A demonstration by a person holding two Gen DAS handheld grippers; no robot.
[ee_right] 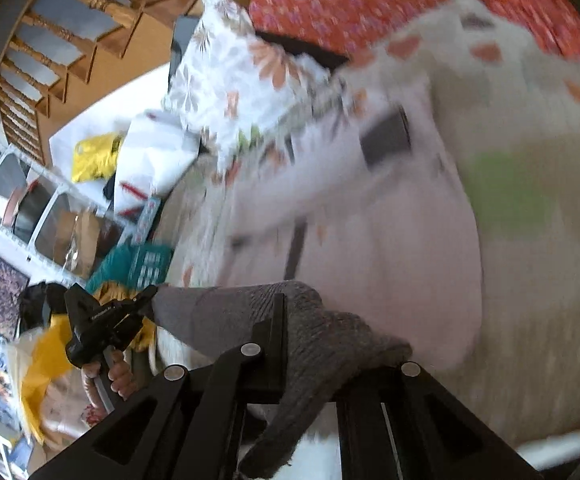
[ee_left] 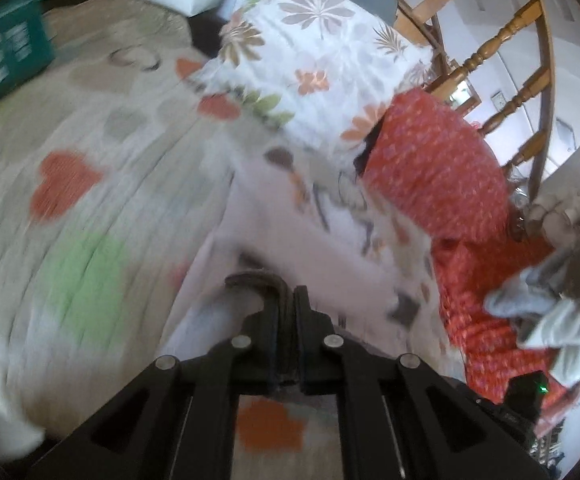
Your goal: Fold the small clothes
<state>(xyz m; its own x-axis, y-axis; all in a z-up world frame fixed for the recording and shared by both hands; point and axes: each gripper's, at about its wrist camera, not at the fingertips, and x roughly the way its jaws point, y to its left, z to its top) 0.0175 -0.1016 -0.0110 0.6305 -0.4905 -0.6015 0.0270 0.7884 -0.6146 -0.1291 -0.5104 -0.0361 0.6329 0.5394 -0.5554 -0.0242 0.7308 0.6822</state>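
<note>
Clearly the grey sock [ee_right: 290,320] is the piece in hand: it is soft, light knit that droops wherever it is not pinched. The right gripper [ee_right: 280,320] is clenched on its ribbed part, with one end hanging down past the jaws; the other end stretches to the left gripper [ee_right: 146,300], seen across in the right wrist view, which is clamped on it too. In the left wrist view the left gripper's fingers [ee_left: 278,312] are pressed together, with something dark at their tips, too blurred to name. So the sock hangs stretched between both grippers above the heart-print bedspread [ee_left: 90,216], not lying on it.

Held by its ends, such knit will likely sag and twist, not slip.

Below lies a pale printed garment [ee_right: 369,232]. A flowered pillow [ee_left: 309,60] and red cloth [ee_left: 441,168] crowd the bed's far edge; a green basket [ee_left: 6,56] sits at one corner. The middle looks open for laying down.
</note>
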